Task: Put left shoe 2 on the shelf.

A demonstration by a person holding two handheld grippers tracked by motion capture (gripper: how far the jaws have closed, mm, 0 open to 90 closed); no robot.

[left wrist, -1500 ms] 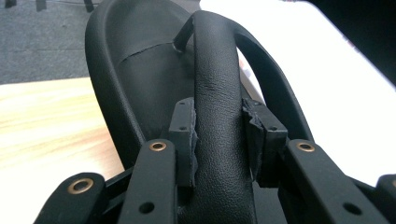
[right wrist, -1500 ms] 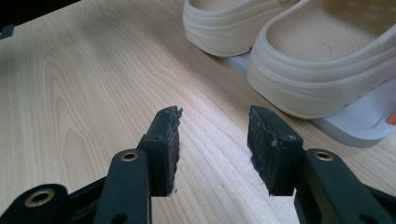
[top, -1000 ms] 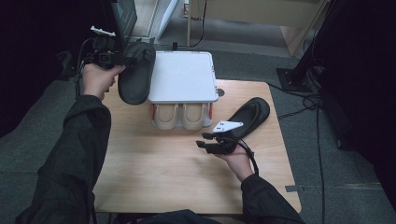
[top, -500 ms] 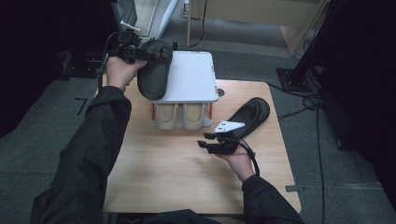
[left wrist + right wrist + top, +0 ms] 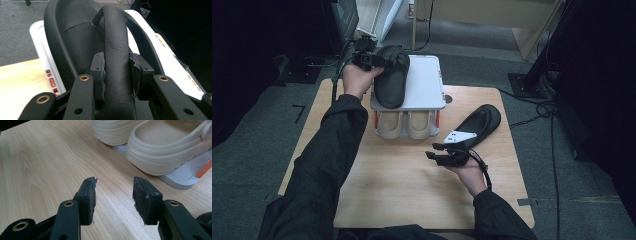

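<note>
My left gripper point(image 5: 383, 61) is shut on the strap of a black slipper point(image 5: 389, 82), which it holds over the left part of the white shoe rack's top point(image 5: 427, 85). In the left gripper view both pads point(image 5: 98, 72) pinch the slipper's strap point(image 5: 116, 50). A second black slipper point(image 5: 481, 122) lies on the table to the right of the rack. My right gripper point(image 5: 439, 151) hovers low over the wood just in front of it, open with nothing between its jaws point(image 5: 113, 193). A beige pair of shoes point(image 5: 407, 124) point(image 5: 162, 152) sits on the rack's lower shelf.
The wooden table point(image 5: 402, 185) has bare room in front of the rack. Its lower shelf edge point(image 5: 185, 180) with an orange post lies close ahead of the right gripper. Cables and dark furniture stand on the floor beyond the table.
My left hand has carried the black slipper rightwards from beyond the table's left corner to over the rack's top. The right hand has kept still.
</note>
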